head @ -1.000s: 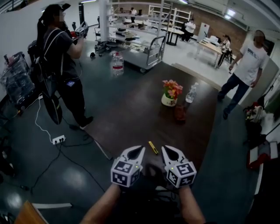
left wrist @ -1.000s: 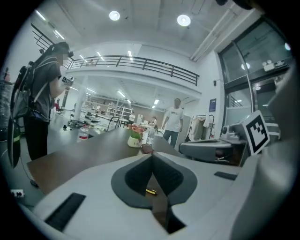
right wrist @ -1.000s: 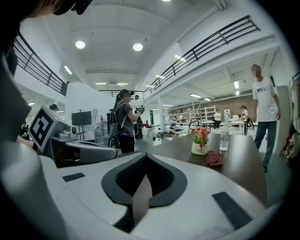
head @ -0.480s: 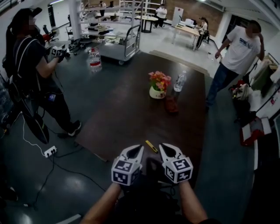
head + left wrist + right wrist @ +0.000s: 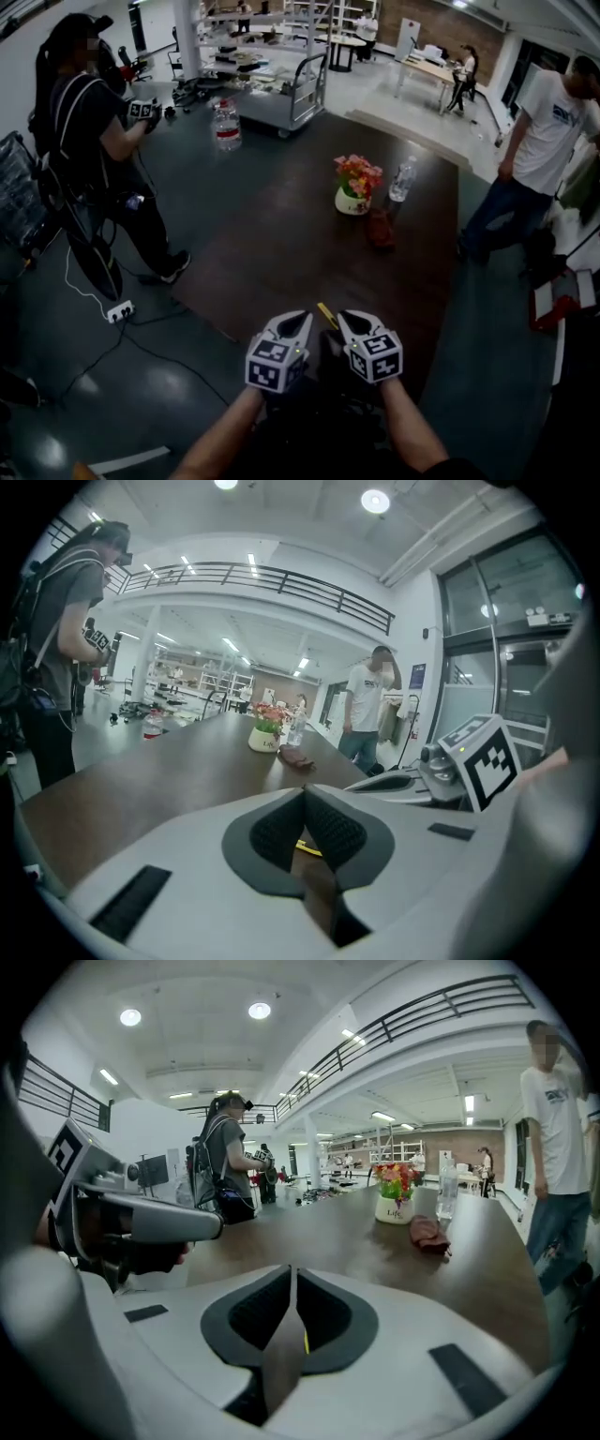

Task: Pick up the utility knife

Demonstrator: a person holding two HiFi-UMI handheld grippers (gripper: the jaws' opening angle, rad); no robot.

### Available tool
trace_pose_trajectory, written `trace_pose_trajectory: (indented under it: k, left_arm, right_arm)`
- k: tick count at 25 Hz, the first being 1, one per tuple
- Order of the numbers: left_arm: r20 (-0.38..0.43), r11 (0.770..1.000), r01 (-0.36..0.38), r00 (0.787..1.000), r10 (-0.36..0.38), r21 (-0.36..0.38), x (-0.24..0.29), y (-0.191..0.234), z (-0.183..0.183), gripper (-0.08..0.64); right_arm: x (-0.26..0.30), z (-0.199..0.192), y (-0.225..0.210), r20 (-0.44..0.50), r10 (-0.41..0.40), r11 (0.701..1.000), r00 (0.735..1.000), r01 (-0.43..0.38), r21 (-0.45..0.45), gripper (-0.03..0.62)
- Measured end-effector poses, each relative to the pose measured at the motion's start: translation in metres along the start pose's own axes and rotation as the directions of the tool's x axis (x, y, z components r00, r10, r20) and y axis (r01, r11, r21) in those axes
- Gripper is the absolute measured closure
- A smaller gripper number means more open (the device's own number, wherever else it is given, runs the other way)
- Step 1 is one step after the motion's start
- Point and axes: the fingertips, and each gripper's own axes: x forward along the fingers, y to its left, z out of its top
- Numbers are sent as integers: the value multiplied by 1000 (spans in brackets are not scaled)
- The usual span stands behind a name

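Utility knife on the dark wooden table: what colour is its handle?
Yellow; the slim yellow utility knife shows best in the head view.

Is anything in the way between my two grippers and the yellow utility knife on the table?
Nothing visible. The utility knife lies on bare table just ahead of the left gripper and the right gripper, whose jaws are opening with nothing between them. The flower pot and bottle stand far beyond.
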Motion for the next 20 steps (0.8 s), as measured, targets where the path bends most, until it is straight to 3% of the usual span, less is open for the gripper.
trace_pose_trajectory:
  k: [3, 10, 20]
  left_arm:
    - [-10, 1000, -17, 1000, 17, 0, 0, 1, -6, 554]
    - [-31, 999, -52, 998, 52, -6, -3, 4, -13, 554]
    - [-31, 995, -97, 995, 96, -20, 1, 12, -18, 554]
  right_arm:
    - [15, -16, -1, -51, 28, 999, 998, -30, -26, 533]
    - [58, -57, -12, -173, 12, 997, 985, -24, -72, 434]
    - [77, -81, -15, -292, 18, 995, 956, -46, -88, 433]
